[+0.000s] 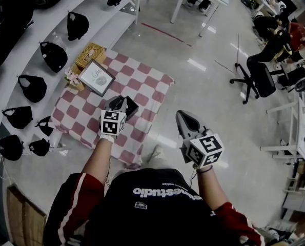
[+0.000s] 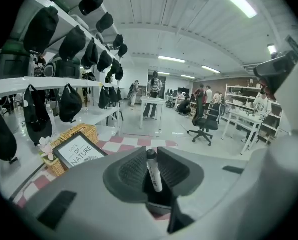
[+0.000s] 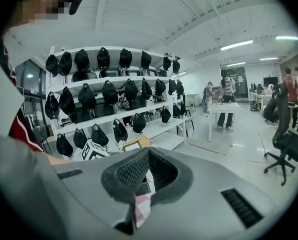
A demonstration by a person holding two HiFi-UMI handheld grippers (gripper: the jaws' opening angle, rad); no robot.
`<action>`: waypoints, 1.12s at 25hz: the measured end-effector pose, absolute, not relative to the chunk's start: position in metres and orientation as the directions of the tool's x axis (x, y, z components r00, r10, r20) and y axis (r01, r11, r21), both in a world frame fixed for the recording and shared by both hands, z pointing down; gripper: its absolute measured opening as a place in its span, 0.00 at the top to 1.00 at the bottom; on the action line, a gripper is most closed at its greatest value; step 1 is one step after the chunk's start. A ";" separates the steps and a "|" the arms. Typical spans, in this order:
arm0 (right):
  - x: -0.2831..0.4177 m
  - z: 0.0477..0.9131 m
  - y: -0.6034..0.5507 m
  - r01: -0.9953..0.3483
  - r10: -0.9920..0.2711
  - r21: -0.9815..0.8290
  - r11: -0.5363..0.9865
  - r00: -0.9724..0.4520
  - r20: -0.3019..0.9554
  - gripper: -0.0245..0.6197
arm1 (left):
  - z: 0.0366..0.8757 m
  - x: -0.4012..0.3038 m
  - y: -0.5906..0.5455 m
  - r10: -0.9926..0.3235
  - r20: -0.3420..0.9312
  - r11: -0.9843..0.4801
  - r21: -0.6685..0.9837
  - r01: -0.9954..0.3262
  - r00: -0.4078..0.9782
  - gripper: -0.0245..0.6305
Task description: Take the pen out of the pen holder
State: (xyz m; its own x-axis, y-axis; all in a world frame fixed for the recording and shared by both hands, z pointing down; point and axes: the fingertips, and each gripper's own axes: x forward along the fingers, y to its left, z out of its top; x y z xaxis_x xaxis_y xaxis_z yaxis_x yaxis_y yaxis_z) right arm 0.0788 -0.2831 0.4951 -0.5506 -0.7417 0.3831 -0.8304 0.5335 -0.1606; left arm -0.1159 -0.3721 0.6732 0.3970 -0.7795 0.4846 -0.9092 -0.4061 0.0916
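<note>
My left gripper (image 1: pixel 118 103) (image 2: pixel 150 155) is over the red-and-white checkered cloth (image 1: pixel 147 88), shut on a white pen with a black cap (image 2: pixel 154 173). The pen stands nearly upright between the ribbed pads. Its lower end is just above or still inside the black pen holder (image 1: pixel 130 106) (image 2: pixel 159 198); I cannot tell which. My right gripper (image 1: pixel 180 115) (image 3: pixel 149 152) hangs to the right over the bare floor. Its fingertips meet and nothing is between them. The left gripper's marker cube (image 3: pixel 92 150) shows in the right gripper view.
A framed sign (image 1: pixel 96 77) (image 2: pixel 78 155) and a wicker basket (image 1: pixel 90 53) sit at the cloth's far left. White shelves with several black caps (image 1: pixel 54 56) run along the left. An office chair (image 1: pixel 258 79), white tables and several people are further off.
</note>
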 end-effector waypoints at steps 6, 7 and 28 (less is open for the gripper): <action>0.068 0.484 -0.273 -0.823 -0.744 -0.131 0.553 -0.558 0.368 0.97 | 0.633 -0.123 -0.361 -0.810 0.403 -0.425 0.096 -0.900 0.425 0.85; 0.066 0.482 -0.271 -0.821 -0.744 -0.128 0.556 -0.560 0.364 0.97 | 0.626 -0.124 -0.358 -0.812 0.394 -0.431 0.092 -0.898 0.430 0.85; 0.027 0.436 -0.260 -0.789 -0.750 -0.101 0.606 -0.608 0.260 0.97 | 0.471 -0.143 -0.286 -0.838 0.128 -0.523 0.088 -0.848 0.531 0.85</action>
